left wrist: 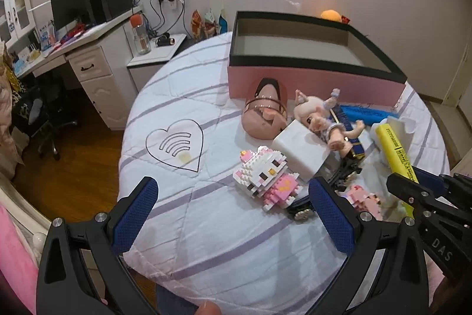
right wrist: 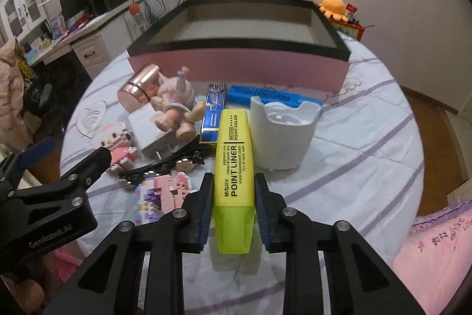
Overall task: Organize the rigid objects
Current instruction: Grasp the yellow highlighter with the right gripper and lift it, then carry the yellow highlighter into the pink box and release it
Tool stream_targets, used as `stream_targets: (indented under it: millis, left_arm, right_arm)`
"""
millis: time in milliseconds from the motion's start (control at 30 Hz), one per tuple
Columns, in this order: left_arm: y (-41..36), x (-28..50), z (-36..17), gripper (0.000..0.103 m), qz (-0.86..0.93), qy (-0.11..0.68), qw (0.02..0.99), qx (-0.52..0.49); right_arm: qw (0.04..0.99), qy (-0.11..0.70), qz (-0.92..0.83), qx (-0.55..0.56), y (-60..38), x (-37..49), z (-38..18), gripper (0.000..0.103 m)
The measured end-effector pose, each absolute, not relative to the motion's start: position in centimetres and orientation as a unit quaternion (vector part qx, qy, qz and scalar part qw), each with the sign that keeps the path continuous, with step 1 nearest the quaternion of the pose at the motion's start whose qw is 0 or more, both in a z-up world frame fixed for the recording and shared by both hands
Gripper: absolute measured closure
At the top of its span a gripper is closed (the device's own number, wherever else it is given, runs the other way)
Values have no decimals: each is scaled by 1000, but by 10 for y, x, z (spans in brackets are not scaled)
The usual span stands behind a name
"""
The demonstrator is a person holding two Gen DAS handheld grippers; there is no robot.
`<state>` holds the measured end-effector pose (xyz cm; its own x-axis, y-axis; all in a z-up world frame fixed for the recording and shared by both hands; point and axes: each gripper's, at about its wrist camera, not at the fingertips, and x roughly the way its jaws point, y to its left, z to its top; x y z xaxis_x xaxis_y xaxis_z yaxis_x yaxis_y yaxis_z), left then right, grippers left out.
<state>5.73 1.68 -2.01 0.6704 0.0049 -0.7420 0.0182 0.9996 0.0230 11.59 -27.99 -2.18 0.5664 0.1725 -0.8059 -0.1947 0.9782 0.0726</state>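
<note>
A pink box with a black rim (left wrist: 309, 78) (right wrist: 236, 65) stands open at the back of the round quilted table. In front of it lie a block-built cat figure (left wrist: 265, 176), a doll (left wrist: 321, 117) (right wrist: 174, 108), a white block (left wrist: 301, 149), a rose-gold case (left wrist: 265, 114) (right wrist: 138, 90), blue highlighters (right wrist: 271, 95) and a white cup (right wrist: 283, 135). My right gripper (right wrist: 233, 188) is shut on a yellow highlighter (right wrist: 234, 164) (left wrist: 396, 155), held above the table. My left gripper (left wrist: 233, 211) is open and empty, just in front of the cat figure.
A black hair clip (right wrist: 165, 161) and a pink block figure (right wrist: 165, 194) lie near the front left of the pile. A desk with a monitor (left wrist: 73, 5) and a nightstand with a bottle (left wrist: 141, 34) stand to the left. Pink bedding (right wrist: 436, 256) lies at the right.
</note>
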Motion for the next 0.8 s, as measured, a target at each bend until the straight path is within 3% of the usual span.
stream_targets:
  millis: [400, 633, 800]
  left_arm:
    - [5, 86, 34, 0, -10, 383, 923, 16]
    - [4, 163, 62, 0, 3, 377, 926, 6]
    - [-3, 216, 57, 0, 1, 391, 920, 4]
  right_arm:
    - [903, 413, 116, -6, -284, 122, 42, 76]
    - [904, 412, 112, -3, -280, 212, 67, 76]
    - [889, 446, 103, -5, -283, 289, 46, 76]
